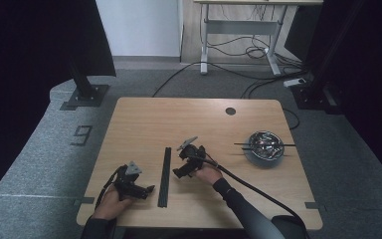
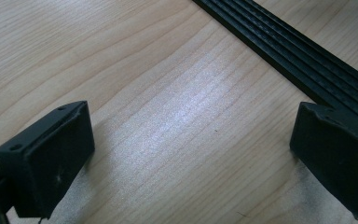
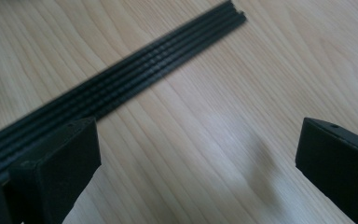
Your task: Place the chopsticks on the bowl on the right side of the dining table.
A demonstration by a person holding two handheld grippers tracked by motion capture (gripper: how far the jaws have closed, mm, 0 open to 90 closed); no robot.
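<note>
Looking down from the high view, I am seeing the black grooved rail (image 1: 164, 176) lying flat on the wooden table (image 1: 144, 119), running away from me, between my two grippers. The left gripper (image 1: 146, 189) is hovering just beside its near end, the right gripper (image 1: 178, 174) just beside its middle; both are spread wide with nothing between the jaws. In the left gripper view the rail (image 2: 303, 60) is crossing the upper right corner. I am judging it stiff, light for its length, and smooth enough to slip, so I am planning to pinch across its narrow width, near the middle for balance. A metal bowl (image 1: 264, 146) of small parts is sitting well apart on the right.
</note>
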